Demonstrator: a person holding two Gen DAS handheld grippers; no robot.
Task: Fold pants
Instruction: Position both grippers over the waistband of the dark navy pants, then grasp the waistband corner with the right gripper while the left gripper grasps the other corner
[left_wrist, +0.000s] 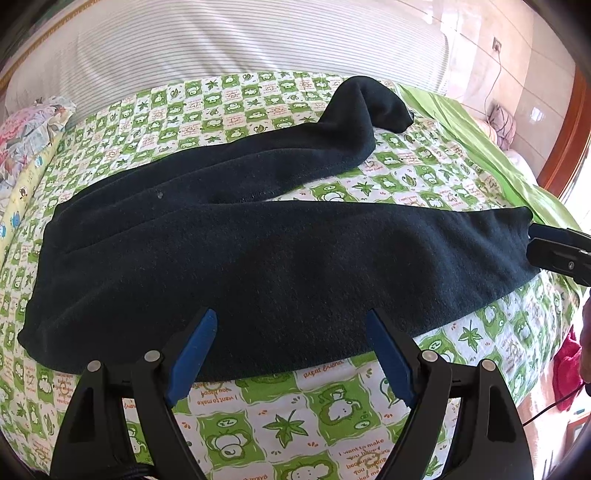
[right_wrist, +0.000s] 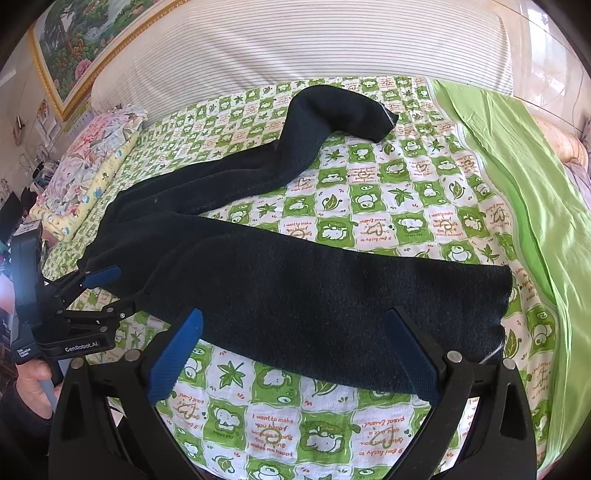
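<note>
Dark navy pants (left_wrist: 258, 266) lie flat on the green-and-white checked bedspread (left_wrist: 303, 417), waist at the left, legs running right. The near leg (right_wrist: 332, 306) is straight; the far leg (right_wrist: 306, 122) bends away with its cuff curled. My left gripper (left_wrist: 291, 317) is open, its blue pads over the near edge of the waist part. My right gripper (right_wrist: 295, 321) is open over the near leg, close to its cuff (right_wrist: 502, 295). The right gripper also shows at the right edge of the left wrist view (left_wrist: 554, 247), and the left gripper at the left of the right wrist view (right_wrist: 107, 288).
A striped headboard cushion (right_wrist: 295, 44) runs along the far side. Floral and yellow pillows (right_wrist: 88, 166) lie at the left. A plain green sheet (right_wrist: 535, 206) covers the bed's right side. A framed picture (right_wrist: 81, 40) hangs on the wall. A red cloth (left_wrist: 569, 373) lies off the bed's right edge.
</note>
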